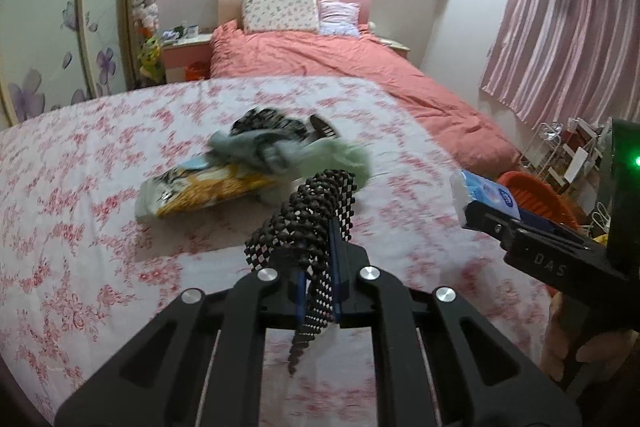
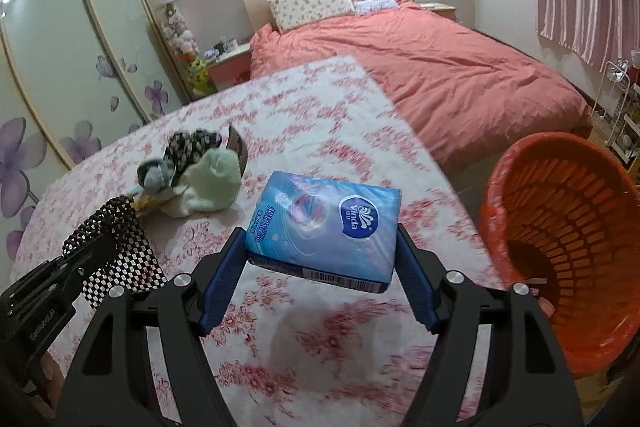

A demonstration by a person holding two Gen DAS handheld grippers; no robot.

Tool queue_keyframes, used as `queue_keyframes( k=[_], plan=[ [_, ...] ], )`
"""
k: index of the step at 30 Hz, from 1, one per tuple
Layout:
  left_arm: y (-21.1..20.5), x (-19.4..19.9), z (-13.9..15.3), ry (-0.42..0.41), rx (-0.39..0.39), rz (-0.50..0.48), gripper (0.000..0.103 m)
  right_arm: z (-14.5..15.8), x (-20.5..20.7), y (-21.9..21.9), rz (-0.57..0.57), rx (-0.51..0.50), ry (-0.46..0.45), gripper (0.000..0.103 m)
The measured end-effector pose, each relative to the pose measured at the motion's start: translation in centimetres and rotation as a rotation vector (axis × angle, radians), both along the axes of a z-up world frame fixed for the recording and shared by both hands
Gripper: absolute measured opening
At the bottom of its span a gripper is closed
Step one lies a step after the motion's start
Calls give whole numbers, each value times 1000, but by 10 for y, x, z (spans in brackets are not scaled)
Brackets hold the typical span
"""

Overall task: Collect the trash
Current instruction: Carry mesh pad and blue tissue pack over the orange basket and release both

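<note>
Both hands are loaded, so the step in hand looks like the carry from the tabletop [image 2: 304,347] to the bin. The left gripper [image 1: 320,251] has its jaws closed tight on a strip of black-and-white checkered mesh [image 1: 316,211], which bunches up above the fingers and dangles below them, clear of the floral cloth. The right gripper [image 2: 320,267] holds a blue Vinda tissue pack [image 2: 320,227] crosswise between its blue pads [image 2: 222,279], jaws set wide around the pack's two ends, and the pack hangs above the cloth near the tabletop's right edge. The orange slatted trash basket [image 2: 560,227] stands just off that right edge, lined with a thin bag, its mouth tilted toward the camera and seemingly nearly empty. Further in, toward the tabletop's far left, a heap stays to be collected: a pale green fluffy cloth [image 2: 212,183], a grey-blue sock-like piece [image 2: 154,175], a dark patterned rag [image 2: 192,143] and a yellow printed wrapper [image 1: 200,191] lying flat beneath them. The next move probably calls for swinging the right hand over the basket's mouth and spreading the jaws there, then bringing the mesh across the same way; the limp strip may cling to the pads on release.
</note>
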State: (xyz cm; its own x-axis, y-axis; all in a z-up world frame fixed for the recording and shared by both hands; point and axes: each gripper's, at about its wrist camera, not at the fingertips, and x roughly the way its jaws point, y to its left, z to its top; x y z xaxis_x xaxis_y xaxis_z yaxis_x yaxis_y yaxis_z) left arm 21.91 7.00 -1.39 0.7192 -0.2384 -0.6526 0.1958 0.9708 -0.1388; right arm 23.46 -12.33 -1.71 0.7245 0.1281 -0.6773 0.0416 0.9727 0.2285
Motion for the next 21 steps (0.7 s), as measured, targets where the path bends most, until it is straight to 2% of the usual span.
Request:
queue_keyframes(
  k=[12, 21],
  plan=[
    [-64, -10, 30, -70, -27, -113, 10, 31, -28, -56, -134, -35, -124, 71],
    [-138, -13, 45, -99, -62, -263, 10, 41, -46, -111, -265, -33, -185, 72]
  ],
)
